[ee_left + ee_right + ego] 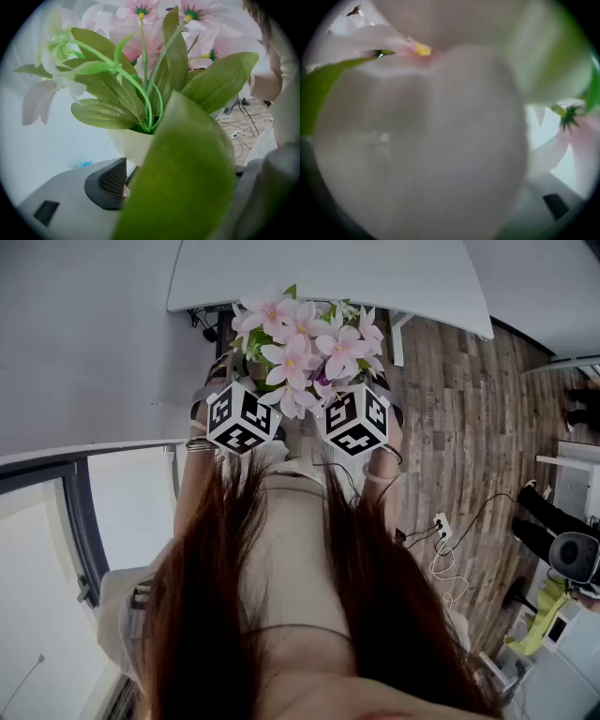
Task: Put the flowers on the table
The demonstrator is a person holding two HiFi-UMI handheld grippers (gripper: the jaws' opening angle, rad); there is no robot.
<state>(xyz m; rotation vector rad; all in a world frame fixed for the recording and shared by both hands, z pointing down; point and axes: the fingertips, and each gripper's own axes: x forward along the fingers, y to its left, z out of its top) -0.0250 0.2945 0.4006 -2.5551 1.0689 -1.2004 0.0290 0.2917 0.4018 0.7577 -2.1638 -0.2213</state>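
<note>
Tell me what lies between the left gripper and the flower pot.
A large green leaf hangs close to the lens, covering the right side of the pale pot; the left gripper view shows it.

all views close on flowers [305,348]

White table [328,268] at top; grey wall [84,343] left; wood-plank floor [469,418] right; window [37,568] lower left.

You have a white power strip [441,526] lying on the wood-plank floor [469,409]. In your head view a white cable [448,576] coils just below the strip, a yellow-green item [544,620] sits further to its right, and a dark window frame [82,521] stands well off to its left.
</note>
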